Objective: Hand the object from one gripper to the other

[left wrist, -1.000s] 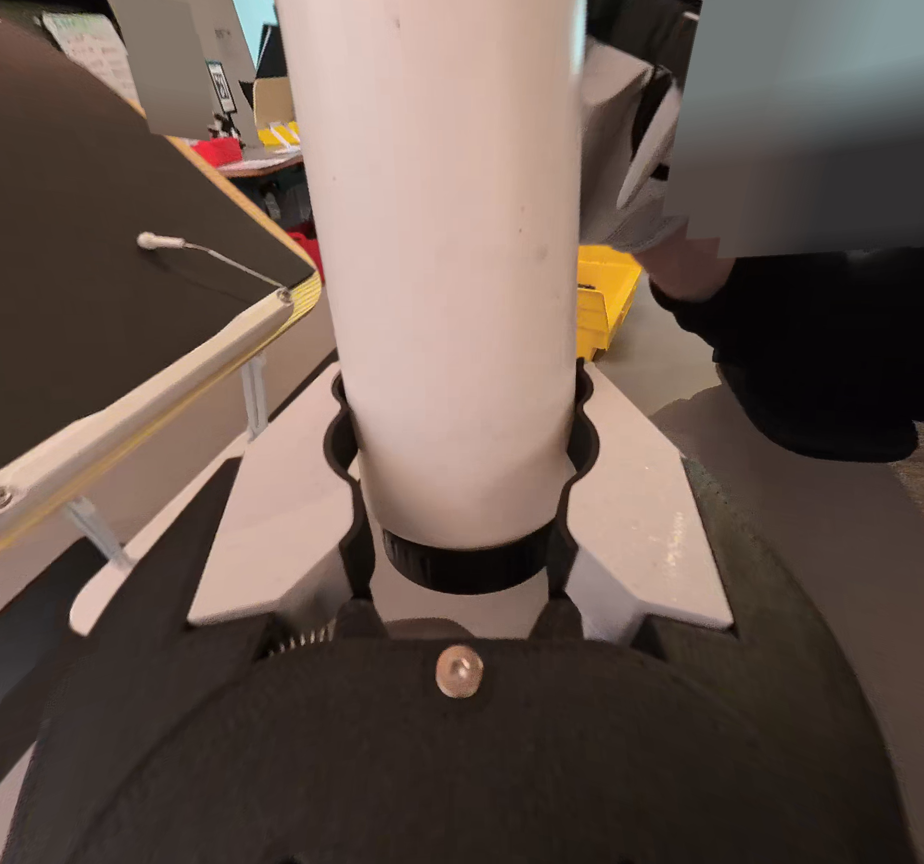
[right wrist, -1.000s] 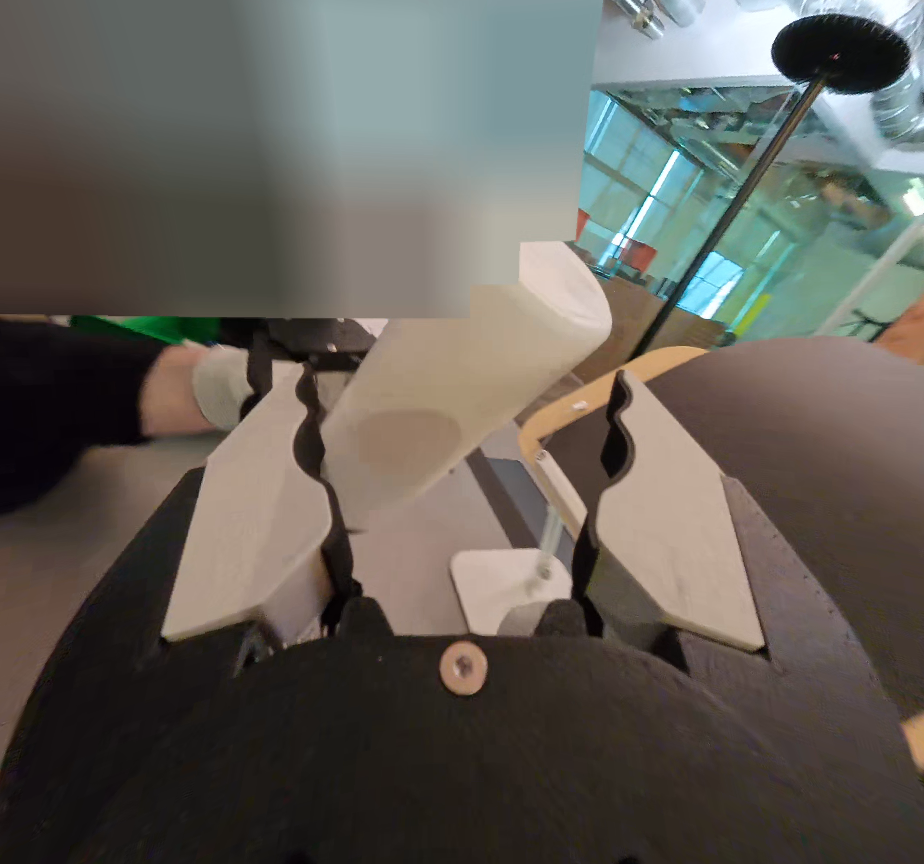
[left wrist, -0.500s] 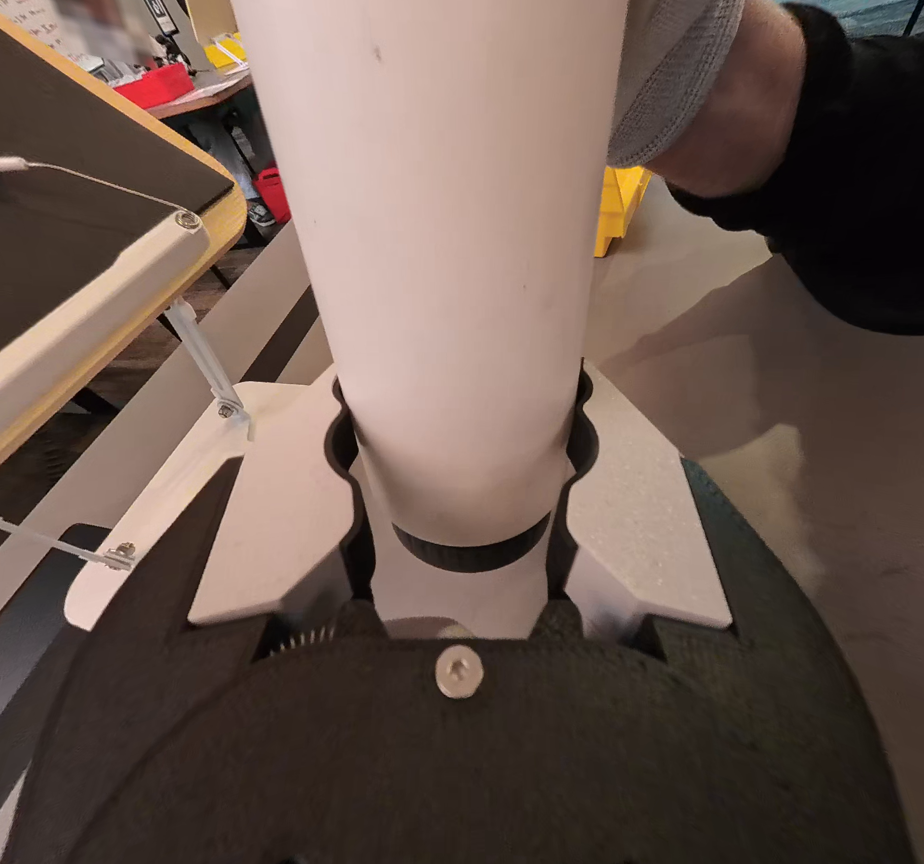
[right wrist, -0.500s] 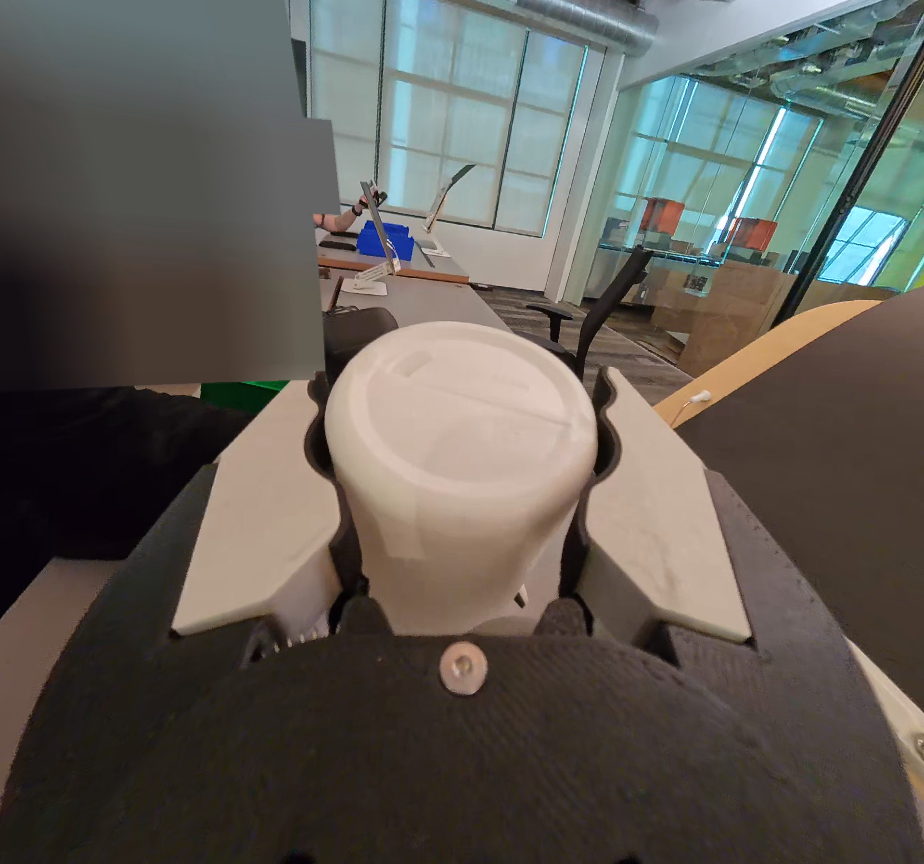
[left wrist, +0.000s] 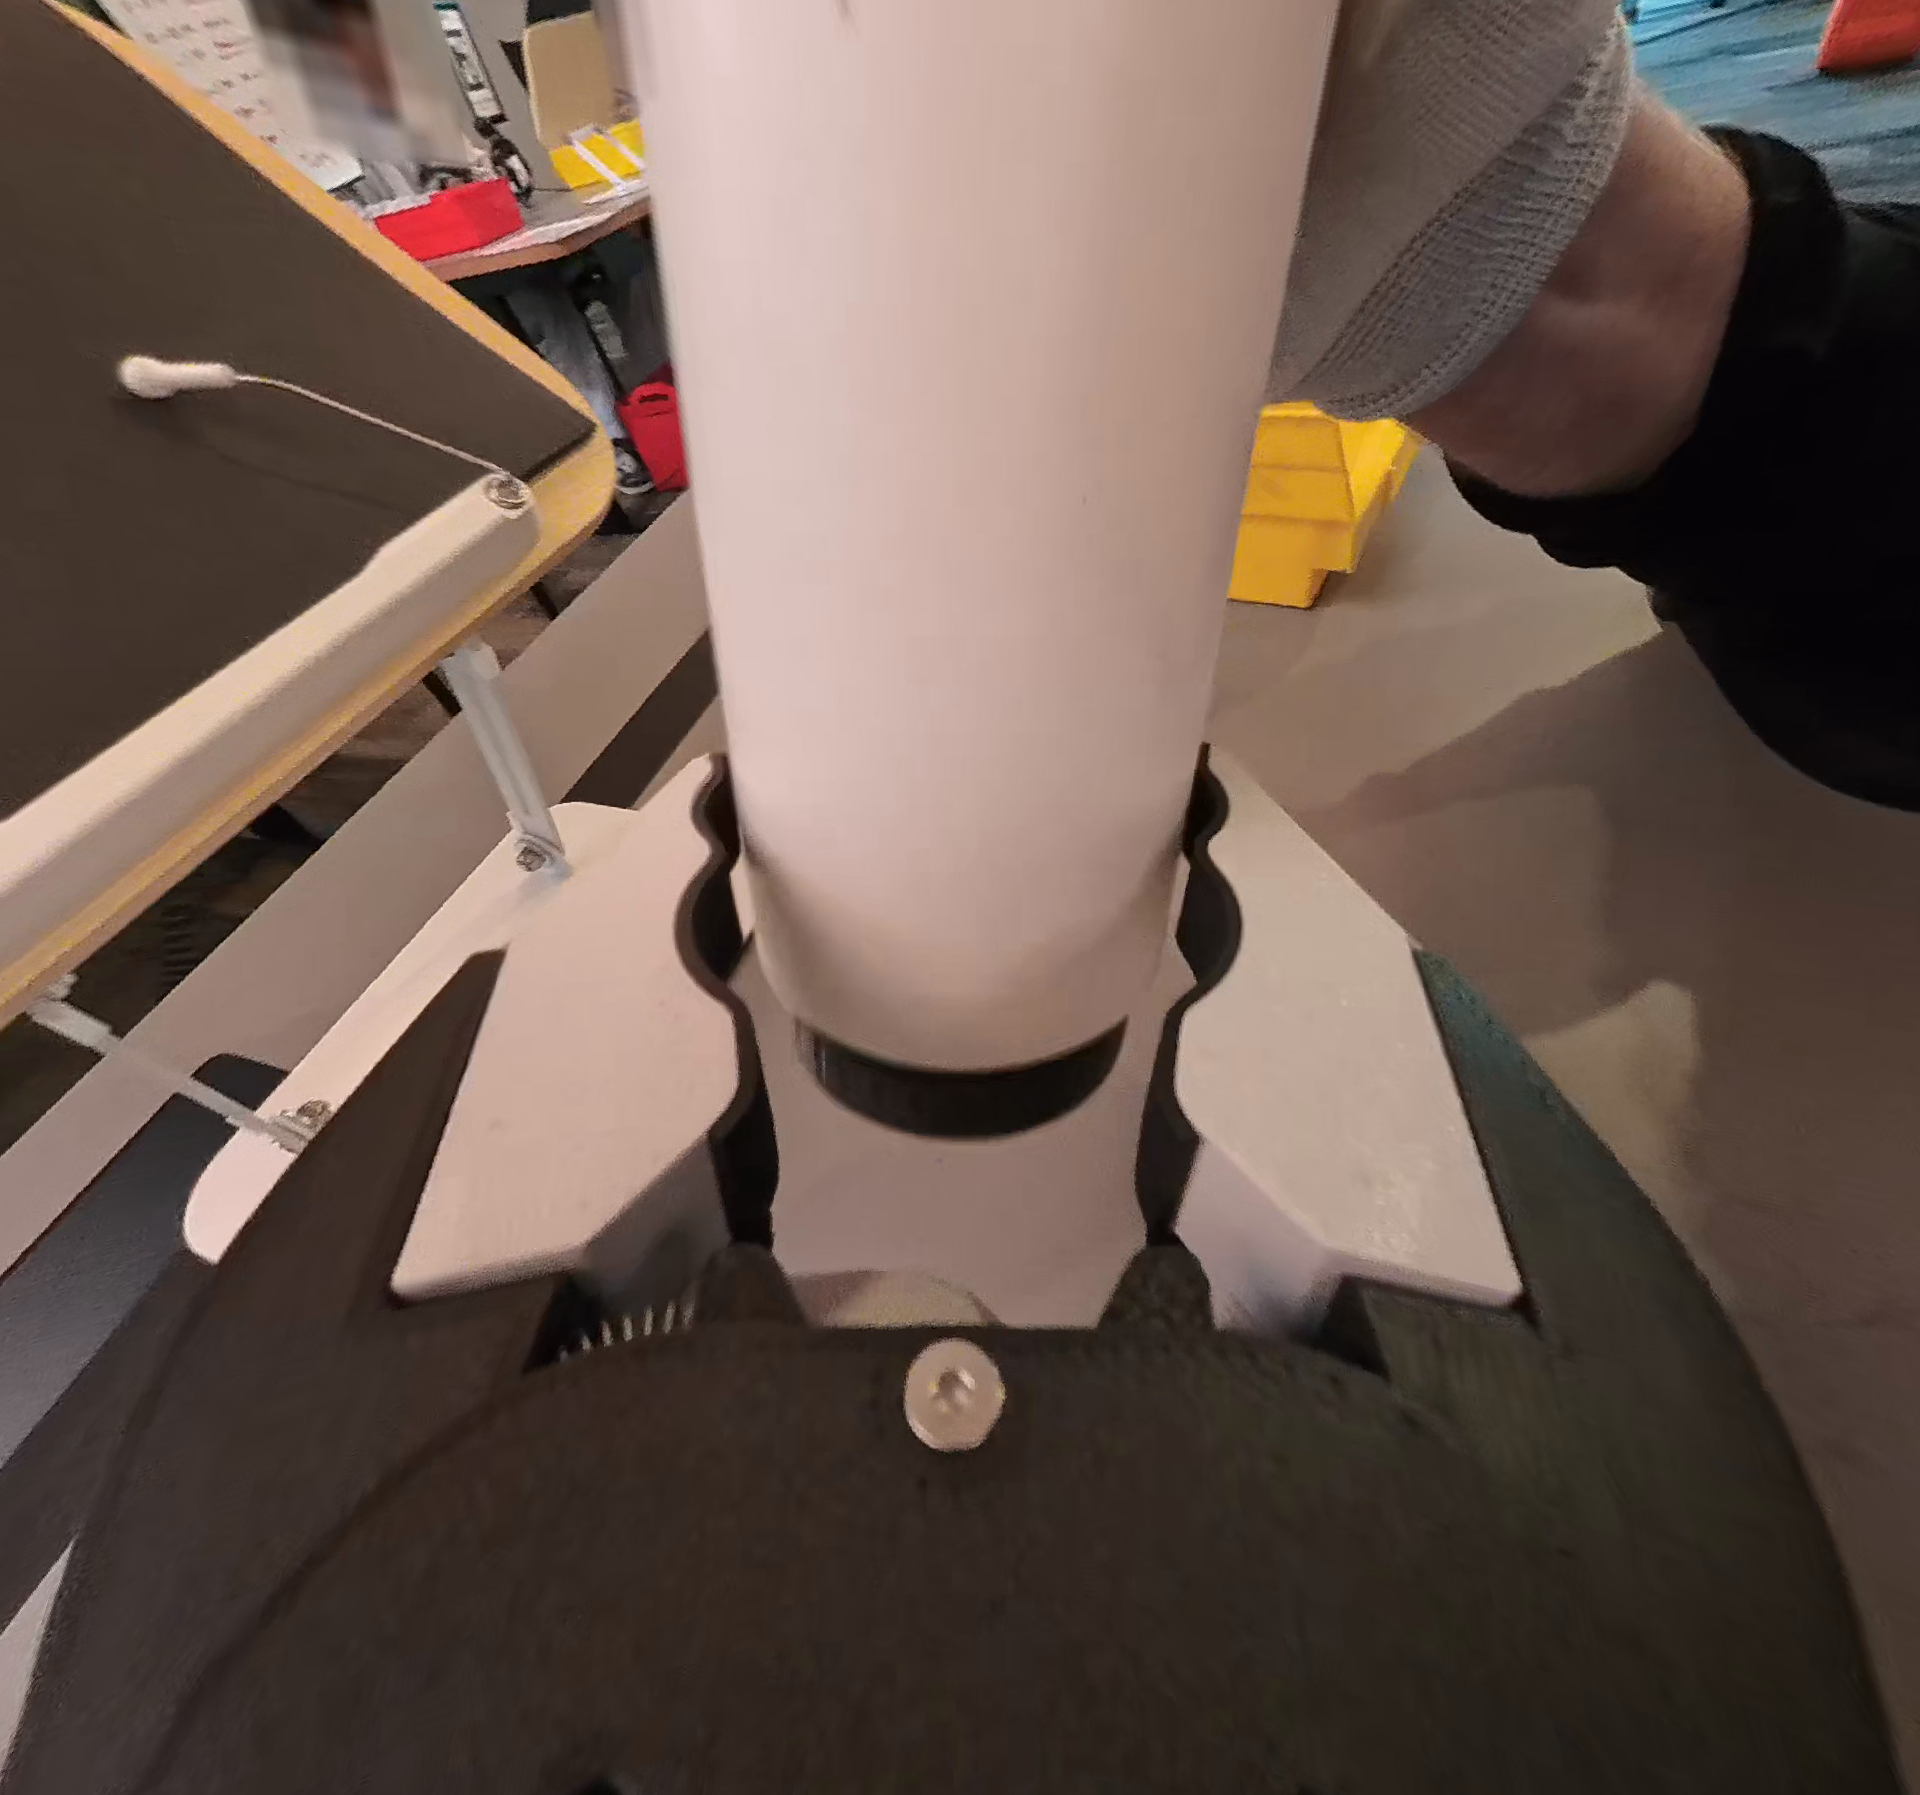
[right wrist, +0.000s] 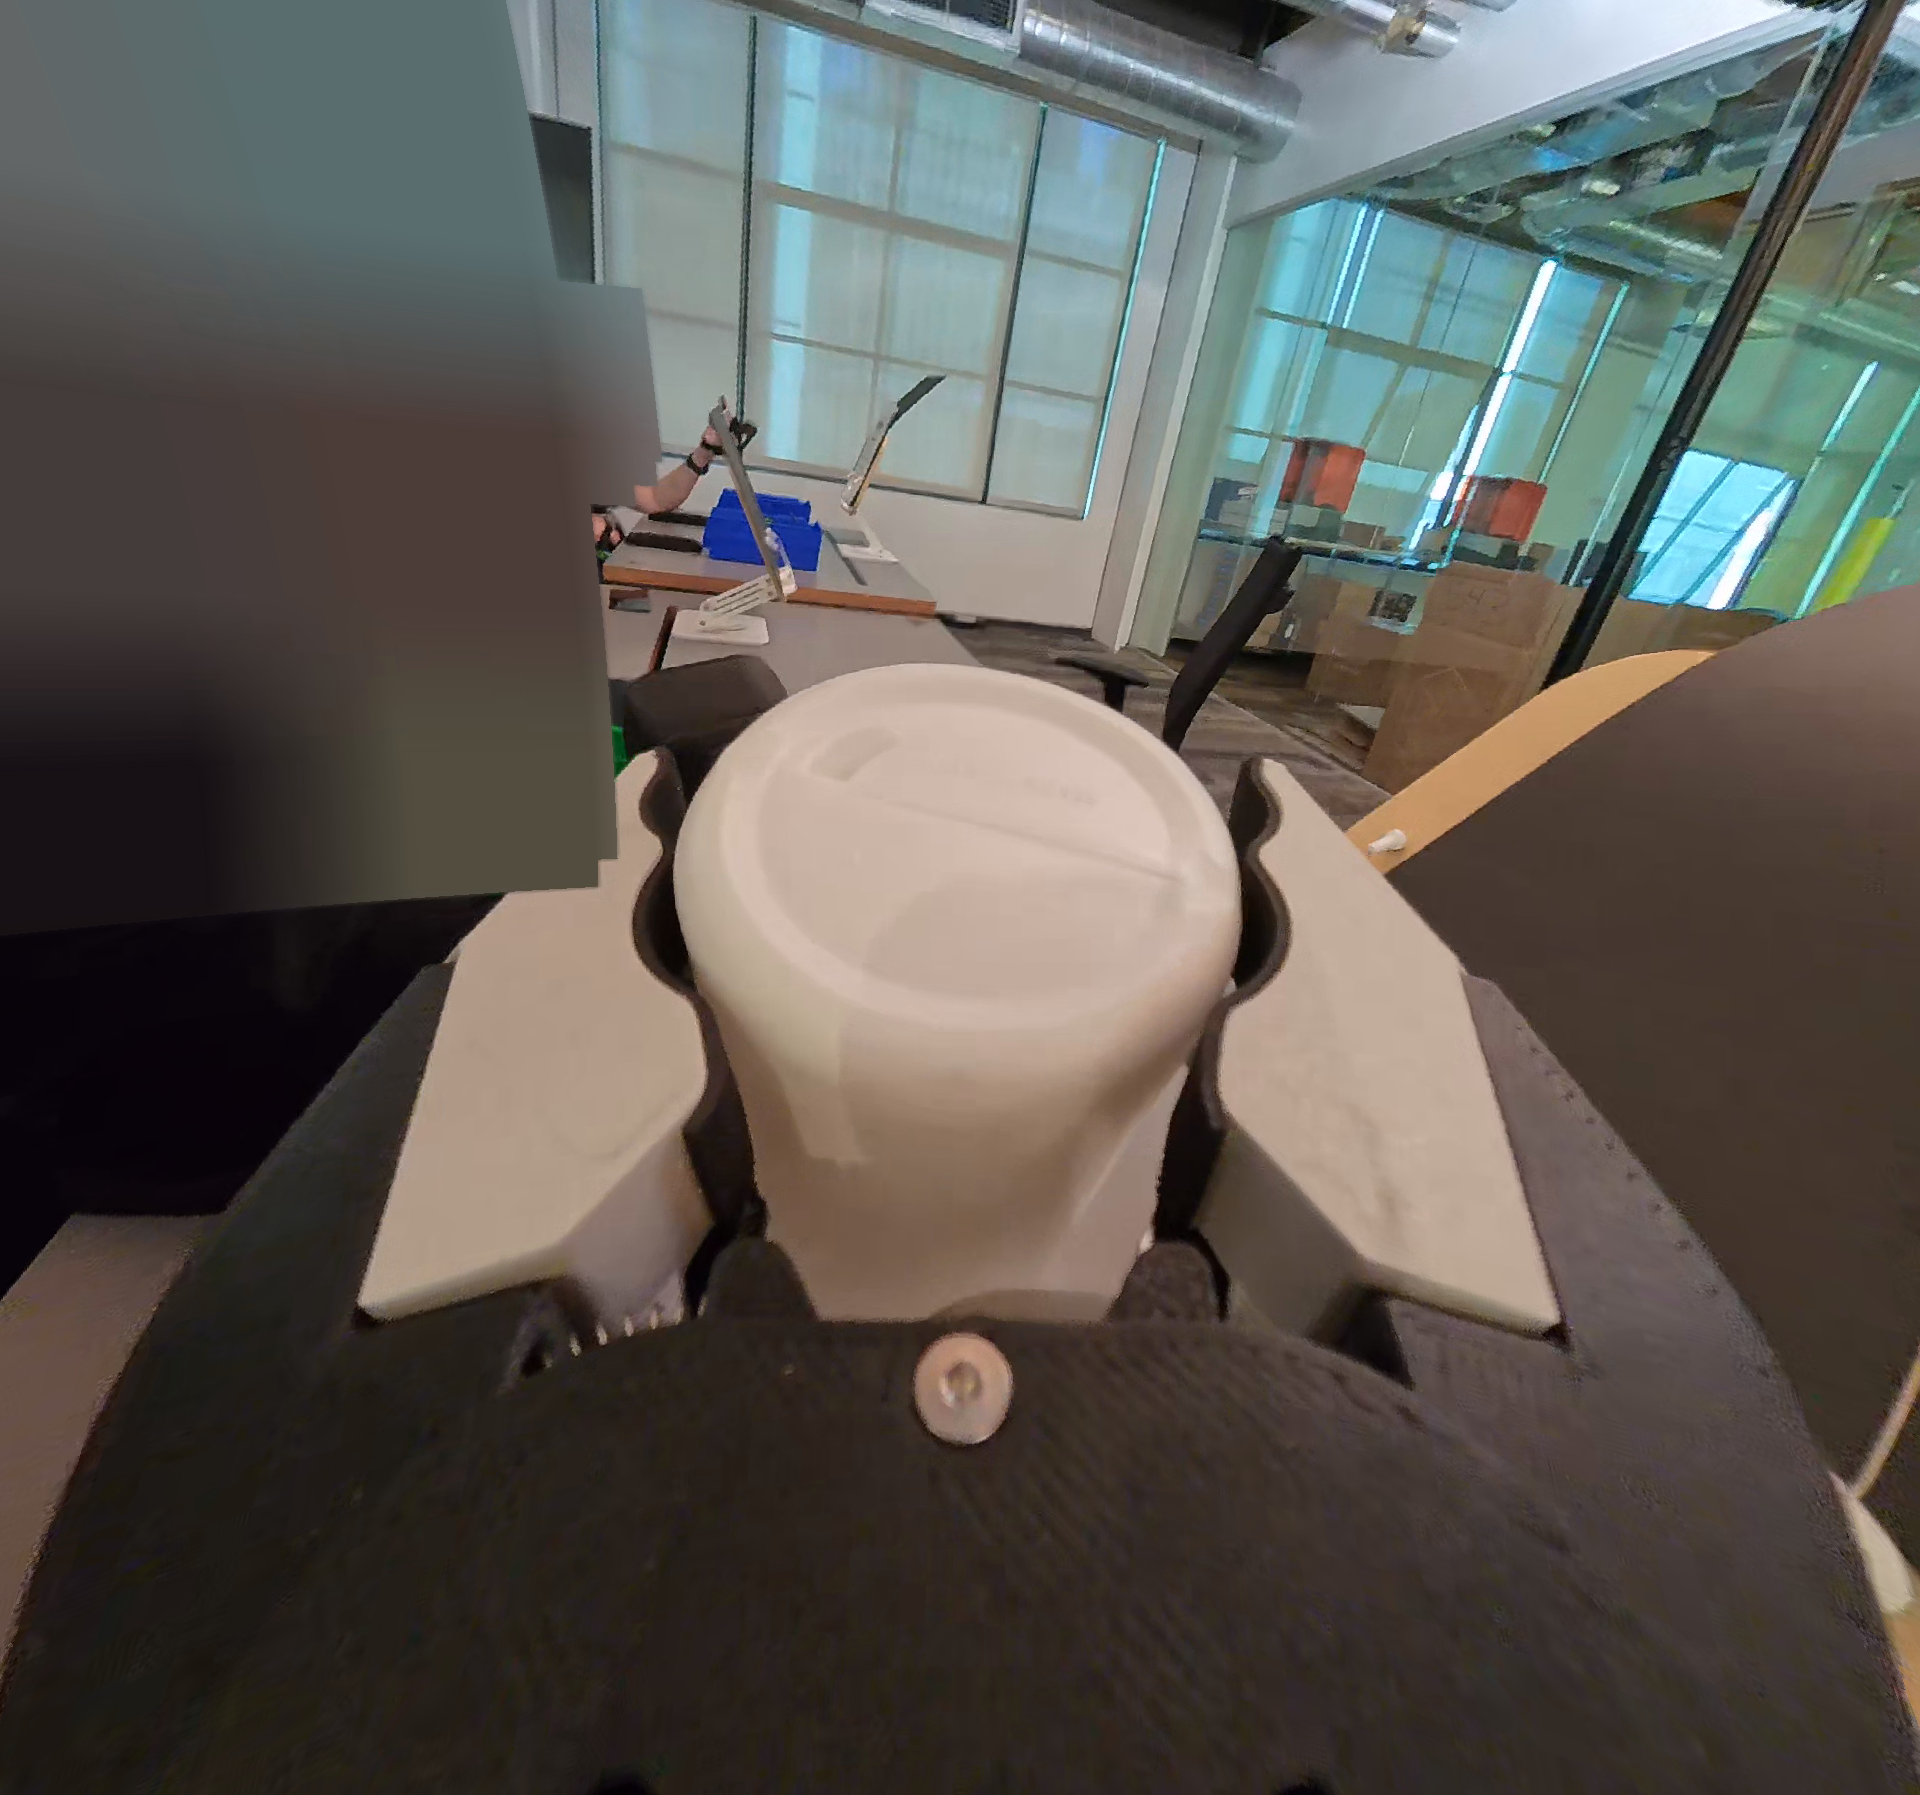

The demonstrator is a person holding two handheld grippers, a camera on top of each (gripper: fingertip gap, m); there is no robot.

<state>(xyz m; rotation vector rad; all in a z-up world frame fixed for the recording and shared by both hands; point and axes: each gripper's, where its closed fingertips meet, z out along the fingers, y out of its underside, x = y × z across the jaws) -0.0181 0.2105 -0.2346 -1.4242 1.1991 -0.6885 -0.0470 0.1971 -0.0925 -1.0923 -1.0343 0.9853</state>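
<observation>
A tall white bottle (left wrist: pixel 956 395) with a black ring near its base is held by both grippers. My left gripper (left wrist: pixel 961 789) is shut on its lower end, with the jaws against both sides. In the right wrist view the bottle's round white top (right wrist: pixel 956 872) faces the camera. My right gripper (right wrist: pixel 956 779) is shut around that upper end. A gloved hand (left wrist: pixel 1455 187) in a black sleeve shows at the upper right of the left wrist view, beside the bottle's upper part.
A tilted black board with a wooden edge (left wrist: pixel 208 395) stands close on the left, on a white stand. A yellow bin (left wrist: pixel 1309 498) sits behind on the grey table (left wrist: pixel 1558 914). In the right wrist view the black board (right wrist: pixel 1662 914) is at the right, with an office chair (right wrist: pixel 1226 623) beyond. There is about 15 cm between the tips of the two grippers.
One second ago my right gripper was open with the bottle slanted beside it. It moved over the bottle's top end and shut on it. My left gripper has kept its grip.
</observation>
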